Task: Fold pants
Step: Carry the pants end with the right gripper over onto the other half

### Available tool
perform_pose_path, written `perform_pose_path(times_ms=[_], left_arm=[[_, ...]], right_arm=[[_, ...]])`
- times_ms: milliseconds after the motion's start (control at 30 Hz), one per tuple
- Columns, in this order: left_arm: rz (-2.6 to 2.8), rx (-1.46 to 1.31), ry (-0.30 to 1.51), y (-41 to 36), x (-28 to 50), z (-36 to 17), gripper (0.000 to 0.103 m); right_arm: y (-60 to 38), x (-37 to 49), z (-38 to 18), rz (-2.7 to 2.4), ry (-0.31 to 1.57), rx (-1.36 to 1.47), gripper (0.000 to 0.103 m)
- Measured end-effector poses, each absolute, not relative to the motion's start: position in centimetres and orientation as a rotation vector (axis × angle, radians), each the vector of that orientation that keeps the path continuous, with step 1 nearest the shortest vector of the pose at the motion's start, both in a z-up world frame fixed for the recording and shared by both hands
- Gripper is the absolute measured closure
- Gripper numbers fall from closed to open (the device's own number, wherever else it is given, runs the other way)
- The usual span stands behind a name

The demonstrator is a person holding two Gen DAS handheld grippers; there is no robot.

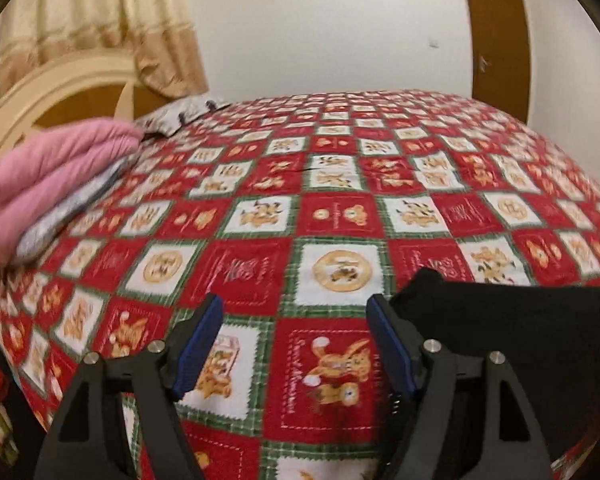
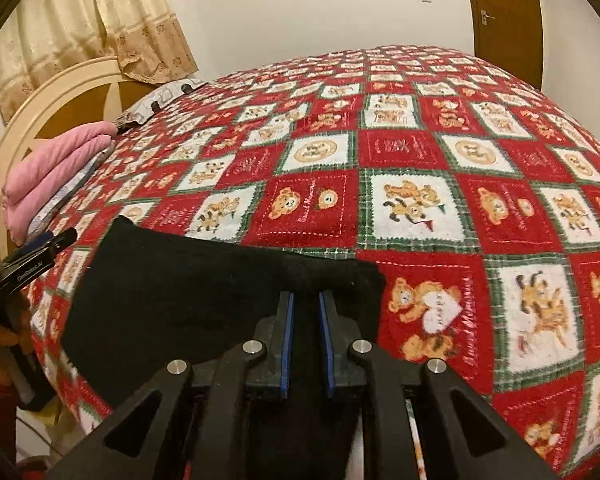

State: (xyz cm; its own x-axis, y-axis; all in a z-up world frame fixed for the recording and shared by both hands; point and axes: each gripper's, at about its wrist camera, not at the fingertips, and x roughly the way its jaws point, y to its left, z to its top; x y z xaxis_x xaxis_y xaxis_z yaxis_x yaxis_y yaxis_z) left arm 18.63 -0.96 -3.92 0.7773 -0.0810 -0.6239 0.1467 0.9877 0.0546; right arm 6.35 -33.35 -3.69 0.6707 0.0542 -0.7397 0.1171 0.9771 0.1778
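Black pants are lying on the near part of the bed, spread over the red, white and green bear-print bedspread. In the right wrist view the fabric is reaching from the near left edge of the bed to its upper right corner just ahead of the pads.

Right hand-held gripper: jaws are sitting close together with black fabric between the blue pads, so it is gripping the pants near their upper right corner.

Left hand-held gripper: jaws are standing wide apart over bare bedspread, holding nothing. The pants are lying just to its right, touching or passing behind the right finger; which of the two I cannot tell.

Pink folded bedding is resting at the far left by the cream headboard. Beige curtain is hanging behind it. Brown door is showing at the far right.
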Motion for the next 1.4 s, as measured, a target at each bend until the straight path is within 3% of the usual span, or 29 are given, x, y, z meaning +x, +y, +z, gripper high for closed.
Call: perform_pose_path(times_ms=[100, 167, 200, 233, 500, 600, 700, 1167, 1400], left_arm=[[-0.229, 0.071, 0.655, -1.5, 17.0, -4.0, 0.026], [-0.288, 0.103, 0.649, -3.0, 15.5, -4.6, 0.027], [-0.294, 0.128, 0.646, -3.7, 14.8, -5.1, 0.027], [-0.286, 0.158, 0.650, -4.4, 14.2, -5.7, 0.027], [-0.236, 0.005, 0.774, -4.1, 13.7, -8.6, 0.027], [-0.229, 0.042, 0.746, -4.6, 13.3, -8.7, 0.027], [-0.211, 0.068, 0.717, -4.9, 12.8, -8.9, 0.027], [-0.158, 0.092, 0.711, -5.3, 12.6, -8.6, 0.027], [-0.148, 0.112, 0.703, -5.4, 12.2, -8.7, 0.026]], right_arm=[[-32.3, 6.0, -0.8, 0.006, 0.747, 0.195, 0.089], [-30.8, 7.4, 0.7, 0.114, 0.738, 0.205, 0.070], [-29.5, 8.9, 1.2, 0.195, 0.756, 0.210, 0.046], [-28.7, 9.8, 1.3, 0.240, 0.764, 0.213, 0.033], [-16.2, 20.8, -2.8, 0.464, 1.004, -0.043, 0.033], [-14.3, 22.8, -5.6, 0.415, 1.101, -0.126, 0.048], [-14.7, 24.7, -7.8, 0.362, 1.165, -0.060, 0.048], [-14.4, 27.0, -8.6, 0.212, 1.114, -0.011, 0.038], [-18.6, 26.4, -6.9, 0.151, 0.961, 0.280, 0.038]])
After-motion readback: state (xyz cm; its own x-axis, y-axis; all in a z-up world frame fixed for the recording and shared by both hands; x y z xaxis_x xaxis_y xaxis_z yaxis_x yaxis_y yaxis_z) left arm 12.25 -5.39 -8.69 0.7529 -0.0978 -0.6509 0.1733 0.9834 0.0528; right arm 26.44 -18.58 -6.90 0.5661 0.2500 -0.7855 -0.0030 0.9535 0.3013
